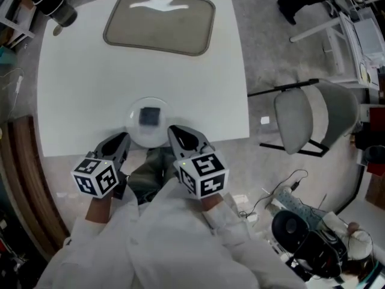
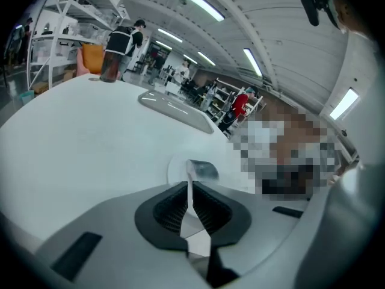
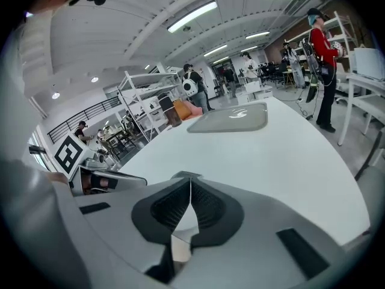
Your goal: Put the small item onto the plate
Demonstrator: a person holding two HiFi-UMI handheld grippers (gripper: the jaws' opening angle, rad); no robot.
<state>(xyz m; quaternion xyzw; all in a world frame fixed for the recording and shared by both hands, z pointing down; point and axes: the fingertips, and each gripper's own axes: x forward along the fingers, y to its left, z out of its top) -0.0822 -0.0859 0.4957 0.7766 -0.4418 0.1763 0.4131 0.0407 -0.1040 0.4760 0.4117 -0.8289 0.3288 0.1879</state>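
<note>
A small dark square item point(image 1: 149, 115) lies on a clear round plate point(image 1: 135, 133) at the near edge of the white table point(image 1: 78, 89). My left gripper point(image 1: 123, 139) sits just left of the plate, jaws shut and empty. My right gripper point(image 1: 174, 130) is at the plate's right rim, also shut with nothing in it. In the left gripper view the item point(image 2: 203, 170) and plate point(image 2: 175, 168) lie just beyond the shut left gripper point(image 2: 190, 182). The right gripper view shows the shut right gripper point(image 3: 190, 184) over the table edge, with the left gripper's body point(image 3: 90, 182) beside it.
A grey tray point(image 1: 159, 21) lies at the table's far side. A dark cylindrical object point(image 1: 55, 6) stands at the far left corner. A grey chair point(image 1: 313, 118) stands right of the table. Cables and equipment point(image 1: 301, 227) lie on the floor at the lower right.
</note>
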